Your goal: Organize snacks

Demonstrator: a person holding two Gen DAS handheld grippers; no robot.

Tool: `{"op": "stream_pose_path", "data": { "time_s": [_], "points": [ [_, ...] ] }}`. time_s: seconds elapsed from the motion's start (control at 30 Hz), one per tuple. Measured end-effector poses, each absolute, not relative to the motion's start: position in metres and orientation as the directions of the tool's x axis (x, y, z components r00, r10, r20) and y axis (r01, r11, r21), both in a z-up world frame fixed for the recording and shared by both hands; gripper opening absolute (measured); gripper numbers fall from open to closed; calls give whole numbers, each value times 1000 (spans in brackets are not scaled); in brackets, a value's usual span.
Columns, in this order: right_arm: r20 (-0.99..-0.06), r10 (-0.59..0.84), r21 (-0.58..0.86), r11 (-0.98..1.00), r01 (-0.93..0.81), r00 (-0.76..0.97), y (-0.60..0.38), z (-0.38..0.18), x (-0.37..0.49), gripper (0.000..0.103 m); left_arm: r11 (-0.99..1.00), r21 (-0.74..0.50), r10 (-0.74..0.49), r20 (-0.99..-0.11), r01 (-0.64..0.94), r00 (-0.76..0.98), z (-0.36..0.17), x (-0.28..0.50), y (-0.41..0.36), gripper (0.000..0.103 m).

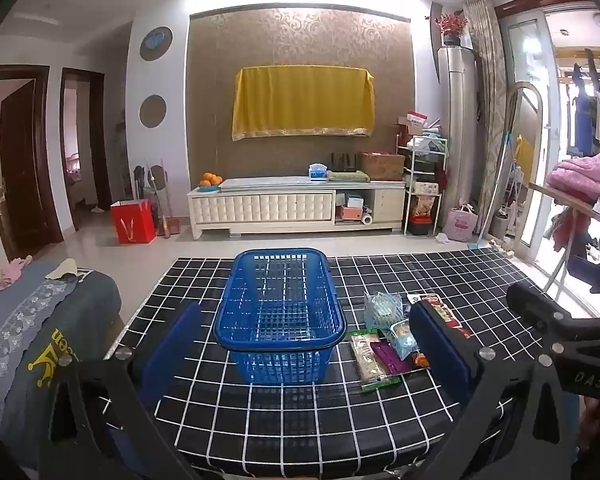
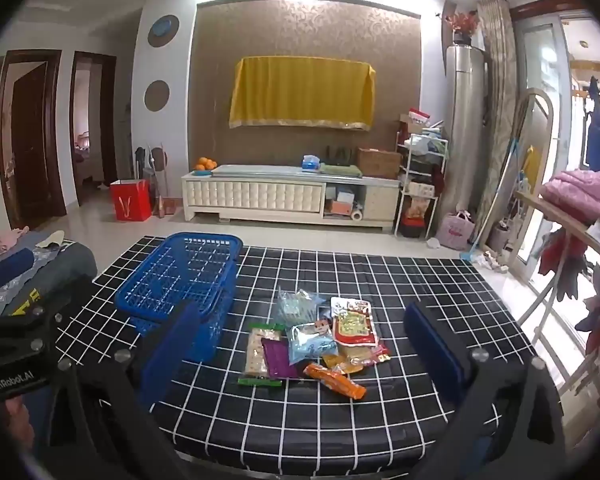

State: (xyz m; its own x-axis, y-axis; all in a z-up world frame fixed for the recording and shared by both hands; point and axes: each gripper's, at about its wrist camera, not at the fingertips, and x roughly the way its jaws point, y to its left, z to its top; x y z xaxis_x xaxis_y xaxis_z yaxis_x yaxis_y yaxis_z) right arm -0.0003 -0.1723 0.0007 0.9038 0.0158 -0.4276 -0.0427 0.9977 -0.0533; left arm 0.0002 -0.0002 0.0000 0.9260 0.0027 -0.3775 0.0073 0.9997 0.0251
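Note:
An empty blue plastic basket (image 1: 280,316) stands on the black grid tablecloth (image 1: 380,408); it also shows in the right wrist view (image 2: 180,276) at the left. A pile of snack packets (image 2: 316,340) lies to its right: a red packet (image 2: 352,322), a light blue one (image 2: 312,342), a purple one (image 2: 276,358), an orange one (image 2: 336,380). The pile shows in the left wrist view (image 1: 392,336). My left gripper (image 1: 306,340) is open, held above the near edge facing the basket. My right gripper (image 2: 304,344) is open, facing the pile. Both are empty.
A grey cushioned seat with folded clothes (image 1: 32,320) sits left of the table. A clothes rack with pink bedding (image 2: 580,196) stands at the right. A white TV cabinet (image 1: 296,204) and a red bag (image 1: 134,222) stand across the floor.

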Motion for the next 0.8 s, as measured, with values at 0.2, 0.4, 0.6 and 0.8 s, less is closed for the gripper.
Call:
{"op": "stream_pose_path", "data": {
  "time_s": [0.2, 0.4, 0.6, 0.8],
  "points": [
    [-423, 5, -74, 996, -41, 906, -172, -1, -3, 103, 1000, 29, 9, -373, 2, 928, -1, 0, -4, 103],
    [-442, 15, -48, 998, -40, 897, -170, -1, 2, 103, 1000, 24, 8, -377, 1, 926, 0, -3, -6, 103],
    [-445, 31, -30, 998, -49, 895, -177, -5, 1, 103, 1000, 3, 4, -401, -3, 916, -5, 3, 0, 103],
    [-453, 35, -22, 998, -51, 891, -179, -6, 0, 103, 1000, -1, -1, -404, 0, 915, -5, 1, 0, 103]
  ]
}}
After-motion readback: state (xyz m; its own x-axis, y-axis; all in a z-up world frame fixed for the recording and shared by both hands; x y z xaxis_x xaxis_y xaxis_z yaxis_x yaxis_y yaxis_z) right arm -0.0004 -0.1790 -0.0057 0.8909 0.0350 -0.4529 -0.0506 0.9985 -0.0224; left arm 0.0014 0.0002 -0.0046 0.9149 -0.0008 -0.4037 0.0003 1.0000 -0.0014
